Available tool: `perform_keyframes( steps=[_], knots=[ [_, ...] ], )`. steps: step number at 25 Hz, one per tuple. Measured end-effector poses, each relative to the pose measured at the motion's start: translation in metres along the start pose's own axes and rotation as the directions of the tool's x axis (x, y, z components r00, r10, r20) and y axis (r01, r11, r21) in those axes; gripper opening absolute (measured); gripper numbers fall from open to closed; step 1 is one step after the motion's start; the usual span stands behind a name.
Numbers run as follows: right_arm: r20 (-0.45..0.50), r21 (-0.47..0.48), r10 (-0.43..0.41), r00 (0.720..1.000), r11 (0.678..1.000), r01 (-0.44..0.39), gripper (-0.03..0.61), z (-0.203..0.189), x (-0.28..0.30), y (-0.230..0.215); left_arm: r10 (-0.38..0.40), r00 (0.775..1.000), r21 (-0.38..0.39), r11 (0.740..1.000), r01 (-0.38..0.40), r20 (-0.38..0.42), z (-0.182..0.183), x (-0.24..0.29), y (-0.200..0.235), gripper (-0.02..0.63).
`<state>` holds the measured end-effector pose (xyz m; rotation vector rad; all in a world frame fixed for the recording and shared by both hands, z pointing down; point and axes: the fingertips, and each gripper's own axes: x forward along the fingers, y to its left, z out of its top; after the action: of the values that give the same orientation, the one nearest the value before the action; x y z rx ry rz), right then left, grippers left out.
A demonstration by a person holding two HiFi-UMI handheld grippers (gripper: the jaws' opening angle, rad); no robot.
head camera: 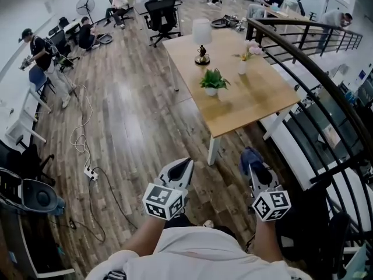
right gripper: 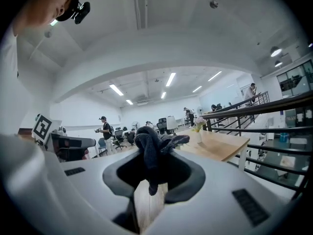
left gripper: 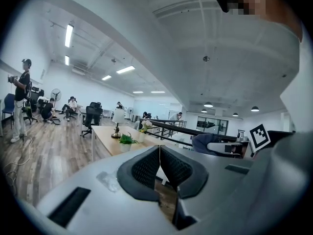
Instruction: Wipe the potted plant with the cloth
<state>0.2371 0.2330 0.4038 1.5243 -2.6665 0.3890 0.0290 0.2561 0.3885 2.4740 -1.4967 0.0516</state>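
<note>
The potted plant point(head camera: 213, 81), green leaves in a small white pot, stands near the middle of the wooden table point(head camera: 256, 107) ahead of me; it also shows small in the left gripper view as the plant point(left gripper: 127, 141). My left gripper point(head camera: 183, 168) is shut with nothing in it, its jaws touching point(left gripper: 159, 153). My right gripper point(head camera: 252, 161) is shut on a dark blue-grey cloth point(right gripper: 150, 146), which bunches up between the pads and hangs down. Both grippers are held over the wood floor, well short of the table.
On the table also stand a white lamp point(head camera: 201, 39) and a vase of flowers point(head camera: 243, 60). A black railing point(head camera: 326, 92) runs along the right. Office chairs point(head camera: 160, 13) and several people sit at the far end. A cable and power strip point(head camera: 88, 171) lie on the floor at left.
</note>
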Motion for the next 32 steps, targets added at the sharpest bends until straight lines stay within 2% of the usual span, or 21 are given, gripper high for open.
perform_keyframes(
  steps=[7,15,18,24,32],
  knots=[
    [-0.031,-0.001,0.026,0.999,1.0,-0.026,0.144,0.002,0.076,-0.023,-0.001,1.0,-0.026,1.0,0.0,-0.017,0.004,0.065,0.048,0.017],
    [-0.063,-0.017,-0.061,0.996,0.998,0.06,0.144,0.025,0.171,-0.042,-0.088,0.996,-0.073,0.994,0.085,-0.031,0.026,0.145,0.124,0.017],
    [-0.066,-0.019,-0.092,0.994,0.996,0.091,0.144,0.037,0.214,-0.047,-0.115,0.992,-0.064,0.992,0.111,-0.047,0.035,0.173,0.157,0.016],
    [-0.104,-0.02,-0.096,0.99,0.995,0.094,0.144,0.03,0.285,-0.04,-0.134,0.987,-0.08,0.989,0.127,-0.088,0.033,0.214,0.219,0.017],
    [-0.127,-0.012,-0.091,0.988,0.996,0.09,0.146,0.039,0.34,-0.064,-0.13,0.987,-0.114,0.986,0.119,-0.096,0.041,0.264,0.253,0.017]
  ],
)
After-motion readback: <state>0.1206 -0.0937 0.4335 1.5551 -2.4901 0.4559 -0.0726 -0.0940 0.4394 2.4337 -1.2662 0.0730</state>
